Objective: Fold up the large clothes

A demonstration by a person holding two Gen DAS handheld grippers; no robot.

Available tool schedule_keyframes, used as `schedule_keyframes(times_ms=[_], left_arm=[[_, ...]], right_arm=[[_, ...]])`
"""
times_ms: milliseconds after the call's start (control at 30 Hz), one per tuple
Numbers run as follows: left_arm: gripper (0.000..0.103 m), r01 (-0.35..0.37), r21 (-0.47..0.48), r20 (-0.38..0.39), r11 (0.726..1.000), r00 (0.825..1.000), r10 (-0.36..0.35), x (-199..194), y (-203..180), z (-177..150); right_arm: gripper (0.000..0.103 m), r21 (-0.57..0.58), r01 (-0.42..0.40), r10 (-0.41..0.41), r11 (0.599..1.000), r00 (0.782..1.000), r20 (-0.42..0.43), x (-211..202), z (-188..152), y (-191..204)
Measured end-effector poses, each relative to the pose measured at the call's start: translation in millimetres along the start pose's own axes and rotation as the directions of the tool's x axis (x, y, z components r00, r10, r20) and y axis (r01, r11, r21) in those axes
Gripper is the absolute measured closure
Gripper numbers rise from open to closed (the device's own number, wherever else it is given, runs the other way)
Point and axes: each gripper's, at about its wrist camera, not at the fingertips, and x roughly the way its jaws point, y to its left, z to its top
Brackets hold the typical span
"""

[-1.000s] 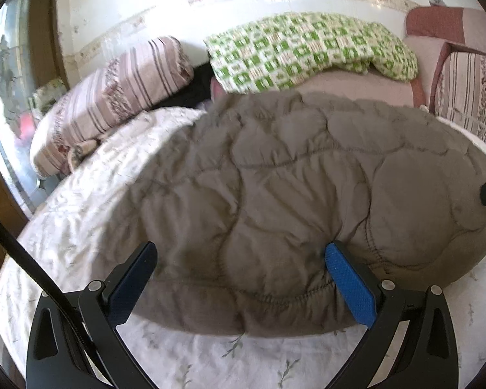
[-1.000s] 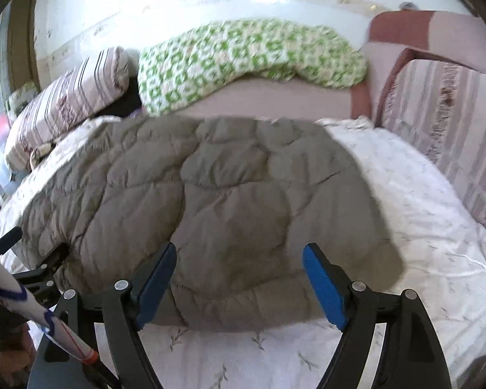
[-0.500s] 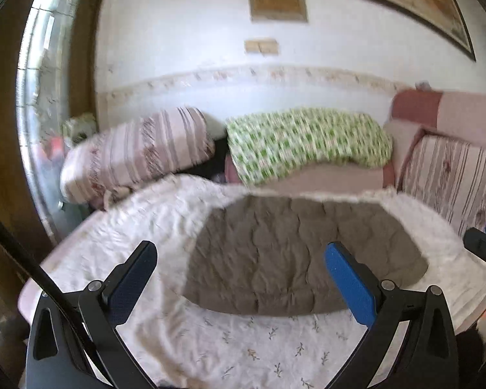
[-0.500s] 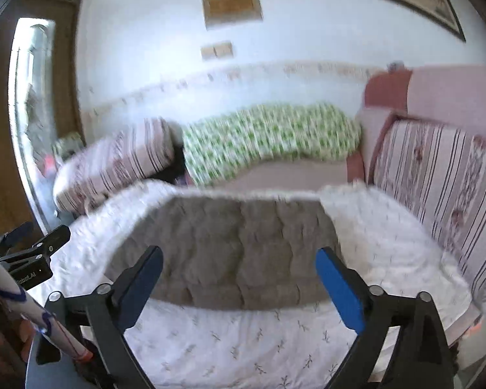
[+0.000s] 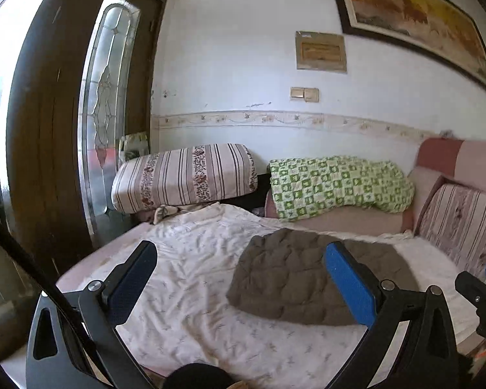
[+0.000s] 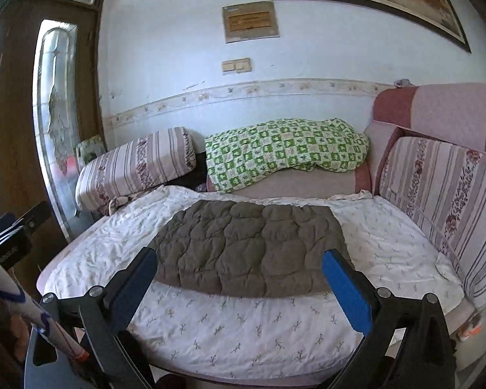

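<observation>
Folded grey-brown quilted padded jacket (image 6: 249, 246) lying flat on a bed covered by a white sheet with small leaf print (image 6: 243, 327), toward the far edge and nearer the right side, rectangular with puffy stitched panels. Left gripper (image 5: 239, 278) with black arms and blue pads, fingers spread wide, holding nothing, raised above the near edge of the bed, well apart from the jacket. Right gripper (image 6: 239, 282) likewise spread wide, holding nothing, above the near edge. At the far edge: a striped floral bolster pillow (image 6: 136, 168) toward the left corner, a green-and-white checked blanket (image 6: 285, 152) heaped beside it. Along the right edge, a striped pink cushion (image 6: 444, 184).
</observation>
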Motion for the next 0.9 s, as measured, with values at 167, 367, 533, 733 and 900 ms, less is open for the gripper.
schedule_keyframes(times_ms=[167,367,533,733,900], left_arm=[[0.0,0.039,-0.008,-0.126,0.999,0.991,-0.04,23.0,-7.7,-9.2],[0.0,-0.021,-0.005,-0.146,1.0,0.989,0.02,44.1,-6.3,-20.7],[0.0,-0.03,0.01,-0.191,0.999,0.981,0.032,62.5,-9.9,-32.5],[0.0,0.018,0.092,-0.268,0.996,0.963,0.007,78.5,-27.4,-46.0],[0.0,0.018,0.117,-0.252,0.993,0.968,0.012,74.5,-36.0,-52.9]], right_arm=[[0.0,-0.036,-0.031,0.031,0.999,0.999,0.006,11.3,-5.2,18.9],[0.0,-0.034,0.007,-0.006,0.999,1.0,0.007,33.6,-4.4,14.7],[0.0,0.036,0.07,-0.069,0.997,0.998,-0.008,47.9,-9.7,-6.9],[0.0,0.06,0.084,-0.081,0.995,0.996,-0.044,59.6,-11.9,-15.1],[0.0,0.017,0.109,-0.108,0.994,0.994,-0.03,56.5,-13.1,-7.0]])
